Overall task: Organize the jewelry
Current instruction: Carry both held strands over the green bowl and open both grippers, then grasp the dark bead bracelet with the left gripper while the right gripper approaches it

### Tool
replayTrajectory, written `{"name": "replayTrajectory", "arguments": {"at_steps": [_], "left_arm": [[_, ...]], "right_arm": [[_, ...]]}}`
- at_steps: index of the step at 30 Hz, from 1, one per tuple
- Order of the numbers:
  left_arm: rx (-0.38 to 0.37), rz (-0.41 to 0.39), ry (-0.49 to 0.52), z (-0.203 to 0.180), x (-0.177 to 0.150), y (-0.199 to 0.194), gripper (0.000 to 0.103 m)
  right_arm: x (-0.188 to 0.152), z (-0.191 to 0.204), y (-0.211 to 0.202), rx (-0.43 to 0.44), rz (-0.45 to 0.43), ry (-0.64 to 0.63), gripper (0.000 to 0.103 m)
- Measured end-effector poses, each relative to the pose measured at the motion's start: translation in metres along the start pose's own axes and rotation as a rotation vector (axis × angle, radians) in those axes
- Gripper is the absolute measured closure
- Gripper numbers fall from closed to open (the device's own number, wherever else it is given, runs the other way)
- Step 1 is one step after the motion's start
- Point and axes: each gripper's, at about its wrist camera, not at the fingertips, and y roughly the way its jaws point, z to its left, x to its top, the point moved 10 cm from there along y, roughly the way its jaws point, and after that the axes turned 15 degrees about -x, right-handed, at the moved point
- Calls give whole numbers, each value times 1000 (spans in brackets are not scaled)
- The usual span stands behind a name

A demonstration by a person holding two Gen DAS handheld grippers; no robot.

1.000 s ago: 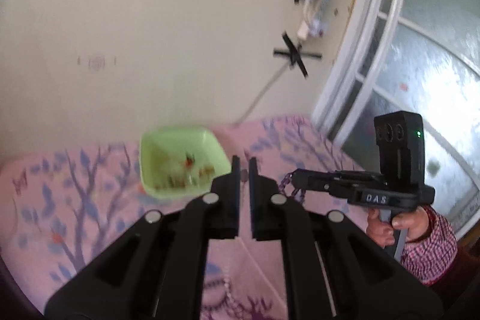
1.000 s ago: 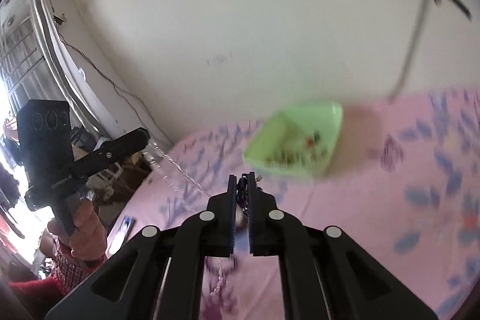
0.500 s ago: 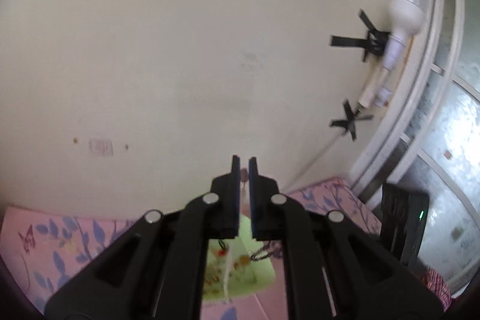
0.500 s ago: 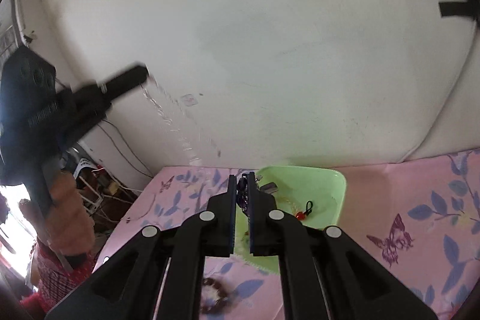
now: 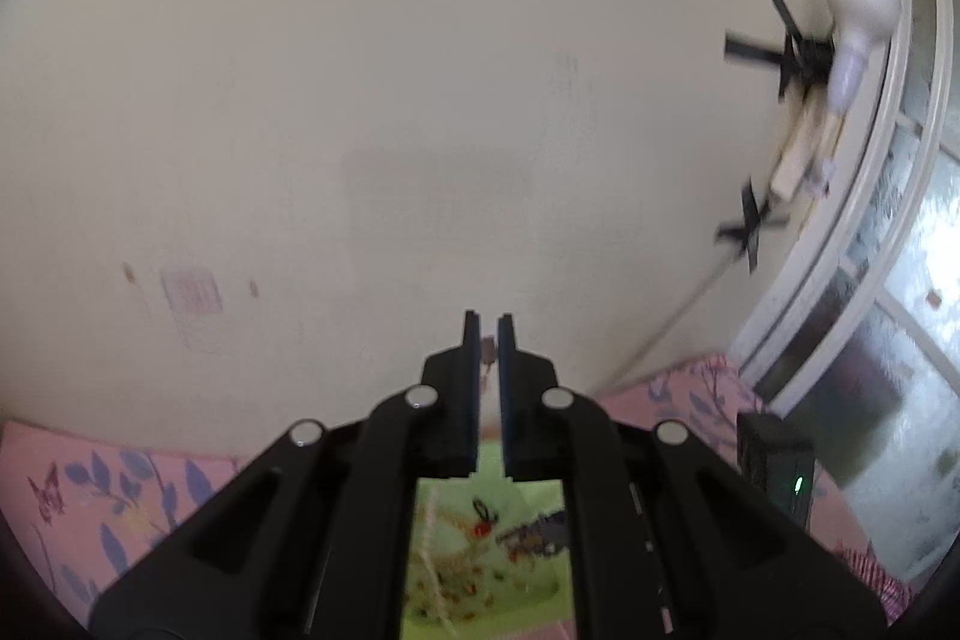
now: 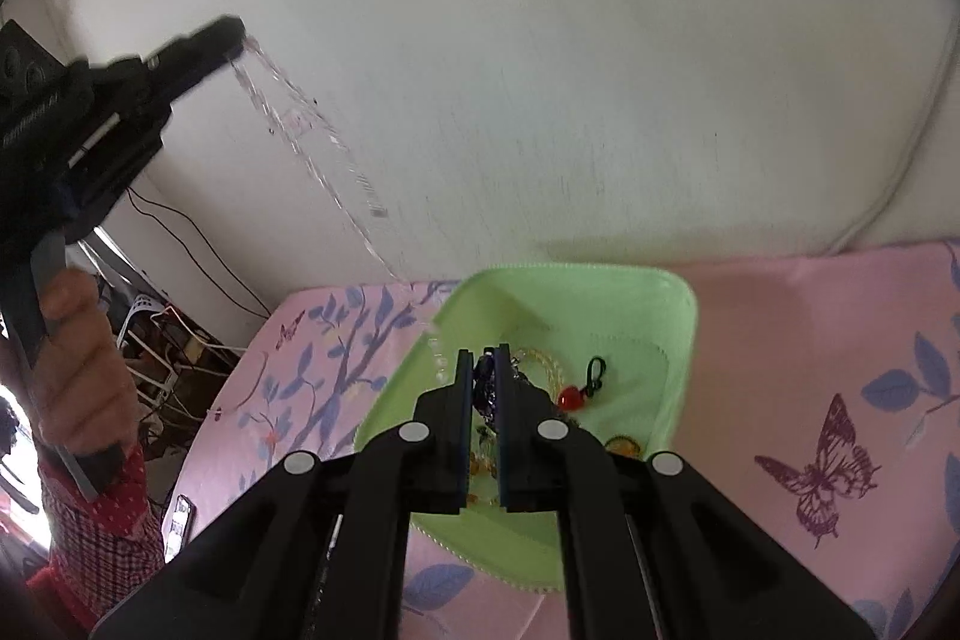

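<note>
Dangling clear chain (image 6: 312, 142) slanting toward tray (image 6: 678, 340)

Right gripper (image 6: 485, 364) pinches dark beads (image 6: 485, 382) over green tray (image 6: 672, 334); left gripper (image 6: 231, 31) dangles clear chain (image 6: 312, 142).

The tray (image 6: 672, 316) is smooth green plastic, a bit shiny. It sits on a soft pink cloth (image 6: 810, 328) printed with purple leaves and butterflies. The left tool (image 6: 234, 31) and the right tool (image 6: 485, 370) are dull black plastic with round shiny metal pins. A clear, glassy bead chain (image 6: 312, 148) hangs from the left tool. The wall (image 5: 420, 100) is flat and matt.
</note>
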Motion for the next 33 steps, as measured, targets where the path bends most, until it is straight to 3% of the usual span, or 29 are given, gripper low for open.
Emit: {"name": "replayTrajectory", "arguments": {"at_steps": [3, 7, 9, 11, 16, 20, 22, 24, 27, 33], "left_arm": [[32, 93, -6, 5, -44, 14, 98], [88, 312, -69, 23, -123, 37, 98], [124, 406, -118, 34, -155, 41, 98], [132, 437, -156, 39, -172, 33, 98], [114, 366, -176, 34, -186, -25, 98], [132, 318, -173, 28, -217, -78, 95], [127, 310, -181, 21, -239, -97, 70], [125, 285, -203, 17, -261, -114, 62], [119, 287, -216, 11, -286, -123, 62], [138, 311, -268, 16, -322, -122, 62]], "right_arm": [[-9, -2, 4, -15, 10, 1, 103], [-16, -7, 6, -81, -3, -6, 103], [-17, -7, 2, -98, -10, 2, 94], [-19, -4, -10, -105, -36, 12, 89], [-47, 6, -52, -76, -94, -8, 89], [-104, 22, -56, -23, -24, -52, 92], [-132, 37, -47, -21, 14, -106, 98], [-151, 48, -39, -18, 45, -146, 100], [-177, 65, -33, 20, 94, -139, 101], [-207, 94, -34, 23, 101, -217, 101]]}}
